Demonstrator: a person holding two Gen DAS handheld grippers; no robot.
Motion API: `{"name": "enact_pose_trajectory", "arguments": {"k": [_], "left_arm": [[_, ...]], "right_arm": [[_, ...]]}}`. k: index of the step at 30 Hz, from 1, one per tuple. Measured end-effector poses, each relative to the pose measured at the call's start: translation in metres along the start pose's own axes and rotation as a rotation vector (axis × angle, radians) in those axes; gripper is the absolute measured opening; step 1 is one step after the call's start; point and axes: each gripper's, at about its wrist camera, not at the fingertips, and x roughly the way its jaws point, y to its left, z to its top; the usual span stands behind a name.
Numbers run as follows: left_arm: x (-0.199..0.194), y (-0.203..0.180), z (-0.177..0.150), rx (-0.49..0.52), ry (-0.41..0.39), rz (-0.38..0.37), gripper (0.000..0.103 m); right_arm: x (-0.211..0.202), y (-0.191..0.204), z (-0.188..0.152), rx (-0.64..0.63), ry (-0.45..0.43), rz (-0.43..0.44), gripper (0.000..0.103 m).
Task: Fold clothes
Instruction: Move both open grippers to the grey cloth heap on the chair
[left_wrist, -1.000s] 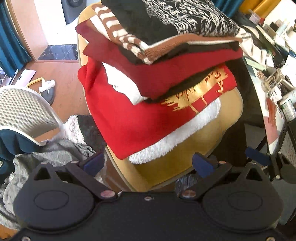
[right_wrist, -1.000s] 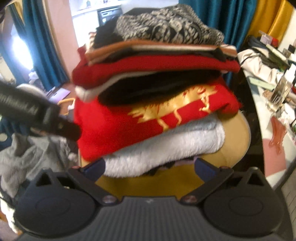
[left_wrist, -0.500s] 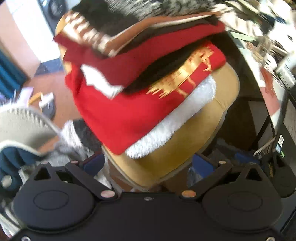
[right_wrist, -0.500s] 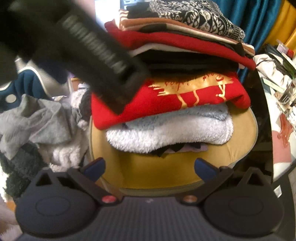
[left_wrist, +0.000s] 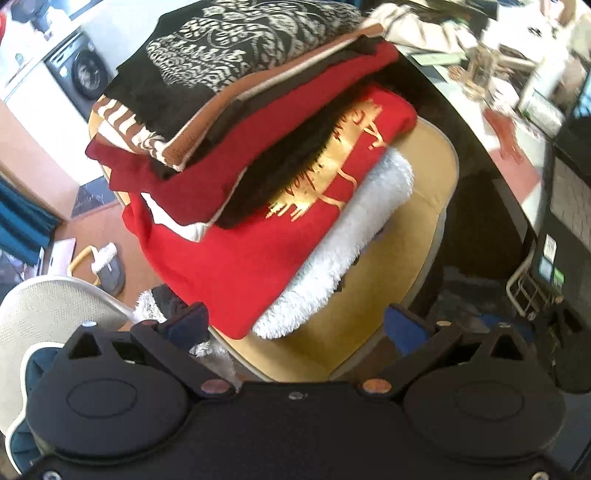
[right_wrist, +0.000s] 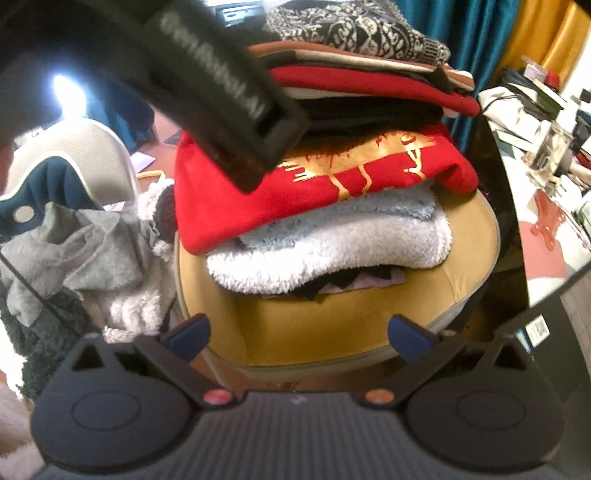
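On the tan cushioned seat (left_wrist: 417, 236) a stack of folded clothes (left_wrist: 266, 147) fills most of the surface and leans out over the seat's left edge. From the top down it shows a black-and-white patterned knit (left_wrist: 243, 48), a brown striped sweater (left_wrist: 184, 147), a dark red garment (left_wrist: 280, 125), a black layer, a bright red top with gold print (left_wrist: 236, 266) and a white fleece (left_wrist: 340, 258) at the bottom. All of it looks soft and limp, and the fleece bulky but light. The stack would slump if pushed from one side, so any piece is best taken by a folded edge or corner, with the rest steadied.

Beyond the seat's left edge, a loose heap holds a crumpled grey garment (right_wrist: 74, 251) and something white and fluffy, probably unfolded pieces that wait their turn.

Both tools hover near the seat's front edge: the left claw (left_wrist: 295, 325) and the right claw (right_wrist: 295, 332) each stand spread wide with nothing between the fingers.

A dark blurred bar, likely the other tool's body, crosses the right view and hides the stack's upper left. What lies under the fleece, dark and pale scraps, is hard to make out. The cluttered counter (left_wrist: 517, 110) to the right is blurred.
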Motion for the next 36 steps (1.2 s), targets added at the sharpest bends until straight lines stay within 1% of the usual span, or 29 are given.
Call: {"name": "enact_pose_trajectory", "arguments": {"k": [4,10,14,17,20,23,26,29,32,34,36], "left_arm": [[-0.013,-0.002,-0.02,0.036,-0.015,-0.012,0.103],[-0.043,0.003,-0.06,0.065,-0.053,-0.027,0.103],[-0.06,0.0,-0.085,0.102,-0.073,-0.028,0.103],[-0.073,-0.005,-0.102,0.118,-0.102,-0.025,0.103],[-0.084,-0.009,-0.116,0.125,-0.122,-0.024,0.103],[-0.088,-0.013,-0.123,0.12,-0.121,-0.026,0.103],[-0.089,-0.01,-0.127,0.088,-0.124,-0.052,0.103],[-0.089,-0.002,-0.127,0.021,-0.154,-0.063,0.103],[-0.087,0.008,-0.125,-0.07,-0.169,-0.041,0.103],[-0.089,0.017,-0.127,-0.149,-0.198,-0.051,0.103],[-0.091,0.026,-0.13,-0.232,-0.23,-0.066,0.103]], "right_arm": [[-0.015,0.01,-0.014,0.039,-0.017,-0.028,0.102],[-0.049,0.041,-0.043,0.062,-0.04,-0.058,0.102],[-0.075,0.064,-0.062,0.065,-0.065,-0.091,0.102],[-0.092,0.082,-0.074,0.06,-0.08,-0.114,0.102],[-0.106,0.094,-0.084,0.048,-0.087,-0.123,0.102],[-0.115,0.098,-0.092,0.033,-0.088,-0.116,0.102],[-0.119,0.096,-0.095,0.021,-0.089,-0.092,0.102],[-0.114,0.087,-0.093,0.029,-0.089,-0.075,0.102],[-0.109,0.075,-0.089,0.029,-0.075,-0.073,0.102],[-0.108,0.071,-0.089,0.017,-0.084,-0.072,0.102],[-0.107,0.066,-0.092,-0.003,-0.094,-0.053,0.102]]}}
